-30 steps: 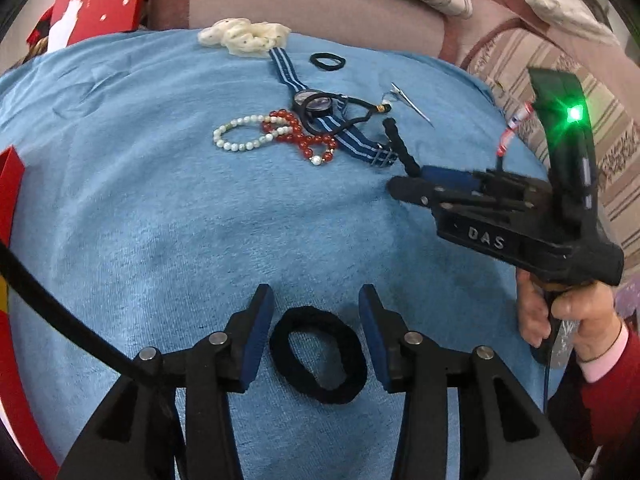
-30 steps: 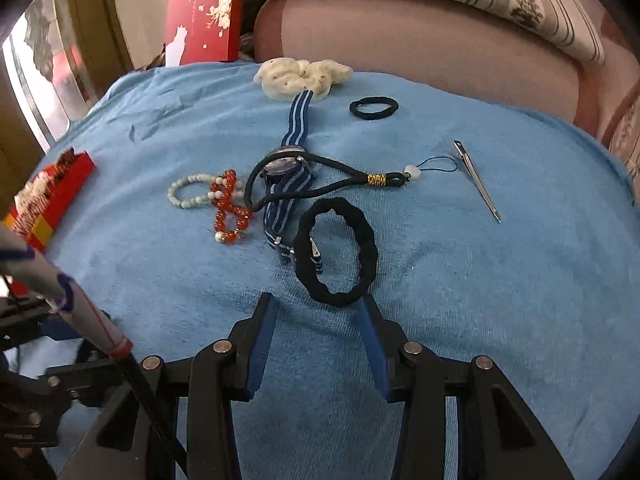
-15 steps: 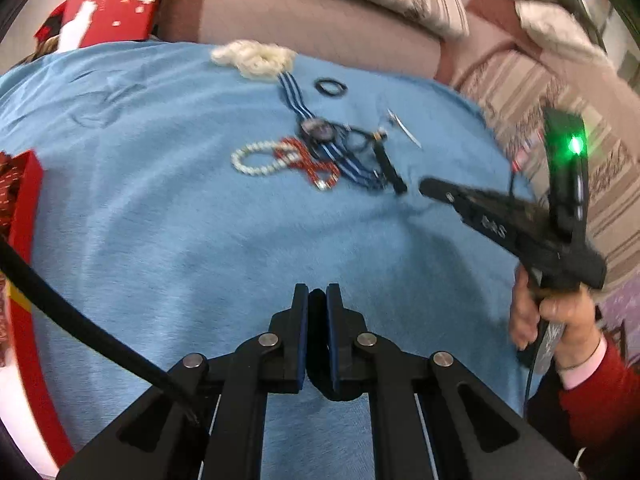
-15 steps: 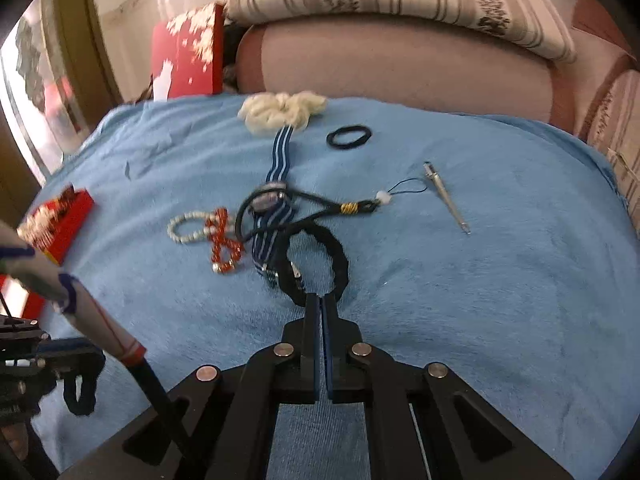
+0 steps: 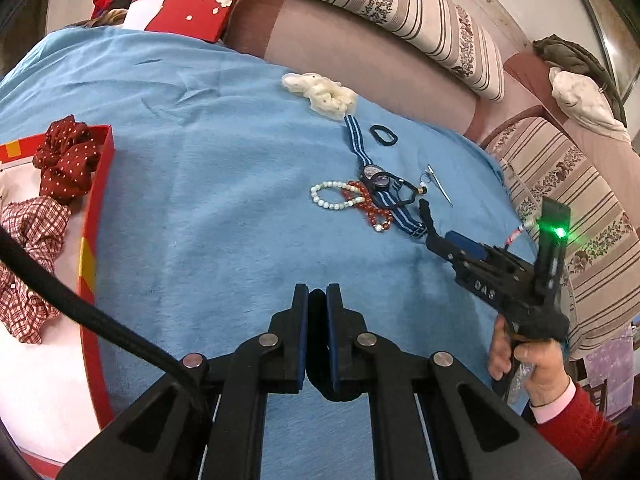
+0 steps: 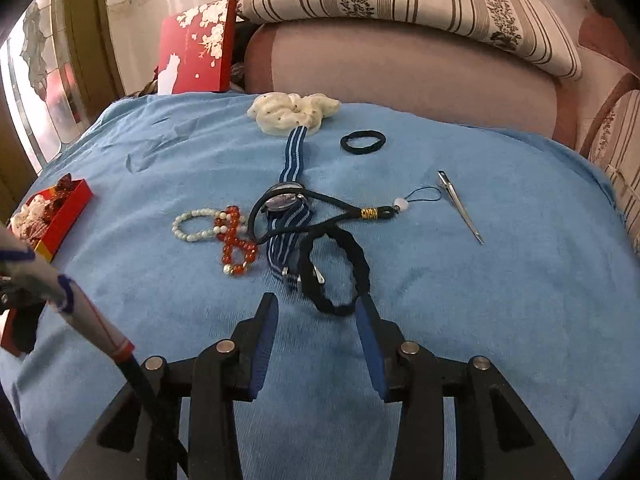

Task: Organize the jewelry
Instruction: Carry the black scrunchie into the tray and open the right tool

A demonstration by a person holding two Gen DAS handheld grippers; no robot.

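My left gripper (image 5: 317,296) is shut on a thick black hair tie (image 5: 338,392) and holds it above the blue cloth (image 5: 208,208). My right gripper (image 6: 316,312) points down at a second thick black hair band (image 6: 334,272). Its jaws are opening, and the band's near end lies between the tips without the pads pressing on it. That band overlaps the buckle end of a blue striped watch (image 6: 286,200). Beside the watch lie a white bead bracelet (image 6: 196,224), a red bead bracelet (image 6: 236,244) and a black cord lanyard (image 6: 340,204).
An open red box (image 5: 96,216) at the left holds a dark red scrunchie (image 5: 66,160) and a checked one. Farther back lie a cream scrunchie (image 6: 292,114), a thin black hair tie (image 6: 363,142) and a metal clip (image 6: 460,206). A sofa and a red gift box (image 6: 196,46) stand behind.
My left gripper closed on the black hair tie, lifted it and swung left, bringing the red box into view. My right gripper shut short of the other band, then opened again.
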